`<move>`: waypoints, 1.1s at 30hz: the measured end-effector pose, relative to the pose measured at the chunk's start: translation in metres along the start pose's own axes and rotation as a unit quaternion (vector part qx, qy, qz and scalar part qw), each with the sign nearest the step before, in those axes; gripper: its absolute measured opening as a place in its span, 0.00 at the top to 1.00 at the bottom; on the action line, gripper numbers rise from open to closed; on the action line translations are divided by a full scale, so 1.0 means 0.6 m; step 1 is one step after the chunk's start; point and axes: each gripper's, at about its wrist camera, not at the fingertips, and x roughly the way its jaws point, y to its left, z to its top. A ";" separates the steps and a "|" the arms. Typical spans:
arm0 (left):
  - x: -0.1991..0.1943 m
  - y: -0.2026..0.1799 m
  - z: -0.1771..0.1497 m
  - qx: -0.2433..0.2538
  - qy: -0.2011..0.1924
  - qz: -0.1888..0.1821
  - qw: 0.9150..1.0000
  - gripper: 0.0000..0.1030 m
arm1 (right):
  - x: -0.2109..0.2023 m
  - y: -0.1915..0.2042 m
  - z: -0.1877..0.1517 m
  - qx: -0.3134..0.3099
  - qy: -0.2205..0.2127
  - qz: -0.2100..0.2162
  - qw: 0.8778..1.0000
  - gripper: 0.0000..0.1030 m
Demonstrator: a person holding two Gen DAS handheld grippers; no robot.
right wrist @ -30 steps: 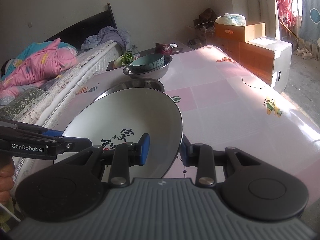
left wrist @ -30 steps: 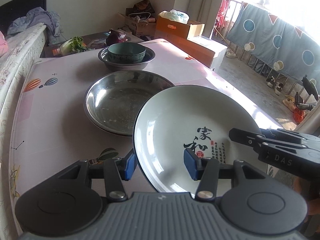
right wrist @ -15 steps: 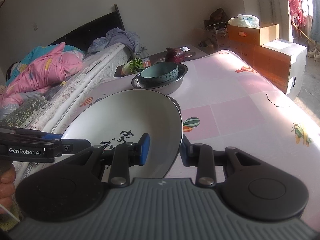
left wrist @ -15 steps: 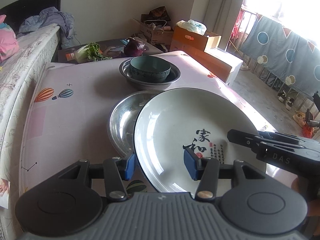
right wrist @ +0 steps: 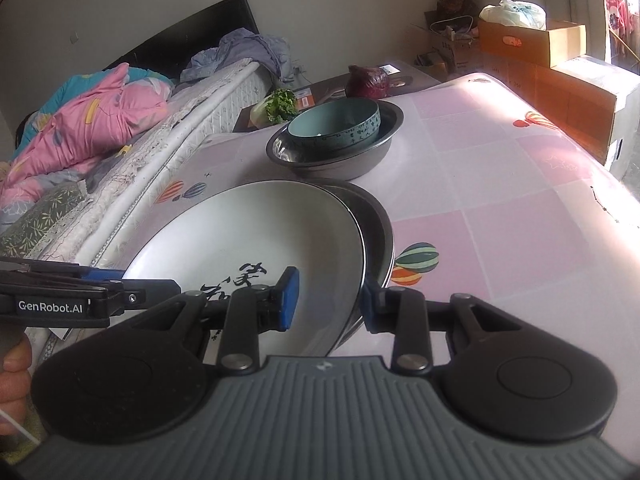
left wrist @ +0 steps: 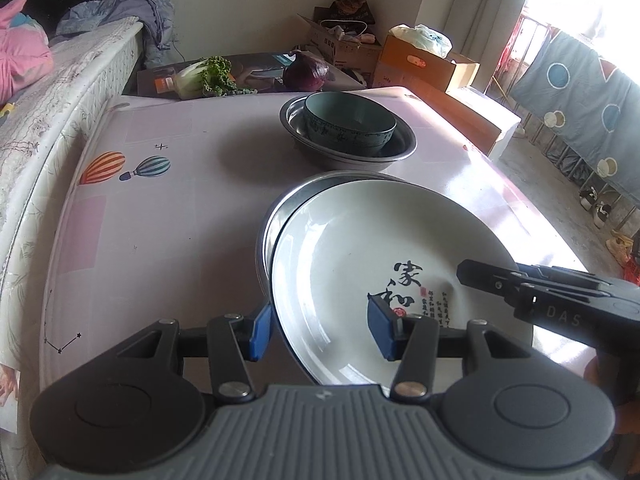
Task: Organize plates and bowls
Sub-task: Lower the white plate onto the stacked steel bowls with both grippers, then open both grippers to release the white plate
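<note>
Table (left wrist: 168, 216) with pink balloon-print cover, bed (left wrist: 60, 80) along its left side with a pink quilt (right wrist: 92, 112) bunched on it. Lettuce (left wrist: 204, 78) and a purple cabbage (left wrist: 306, 74) sit on a low surface beyond the far table edge, cardboard boxes (left wrist: 424, 64) further right by the wall.

Left gripper (left wrist: 320, 332) pinches the near-left rim of the white plate (left wrist: 384, 256): one blue pad outside the rim, the other on the plate's inner face near the black calligraphy. The white plate is held tilted over the steel plate (left wrist: 280, 208), which lies on the table and shows only as a crescent at the left and far edge; whether the two touch I cannot tell. Behind them, a teal bowl (left wrist: 348, 124) sits inside a steel bowl (left wrist: 400, 148), well apart from the plates.

Right gripper (right wrist: 328, 300) clamps the plate's right rim, one pad on the inner face, the other behind the rim, on the steel plate's side. A person's hand (right wrist: 12, 384) shows at the far left edge of the right wrist view.
</note>
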 end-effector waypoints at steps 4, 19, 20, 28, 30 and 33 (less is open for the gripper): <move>0.007 0.011 0.004 -0.008 0.005 -0.003 1.000 0.51 | 0.015 -0.002 0.004 -0.001 0.007 -0.003 1.000 0.70; -0.017 0.004 0.001 0.002 -0.023 -0.010 1.000 0.49 | -0.002 -0.020 0.011 0.014 -0.016 -0.013 1.000 0.63; -0.019 0.003 0.000 0.001 -0.024 -0.011 1.000 0.49 | -0.007 -0.019 0.012 0.012 -0.020 -0.014 1.000 0.62; -0.041 -0.007 -0.003 0.006 -0.042 -0.002 0.999 0.36 | -0.044 -0.011 0.015 0.000 -0.039 -0.025 0.999 0.50; -0.049 -0.006 -0.004 0.008 -0.048 0.002 0.999 0.32 | -0.051 -0.012 0.014 -0.001 -0.040 -0.028 0.999 0.48; -0.061 -0.001 -0.002 0.004 -0.054 0.007 0.999 0.28 | -0.063 -0.013 0.015 0.000 -0.038 -0.028 0.999 0.47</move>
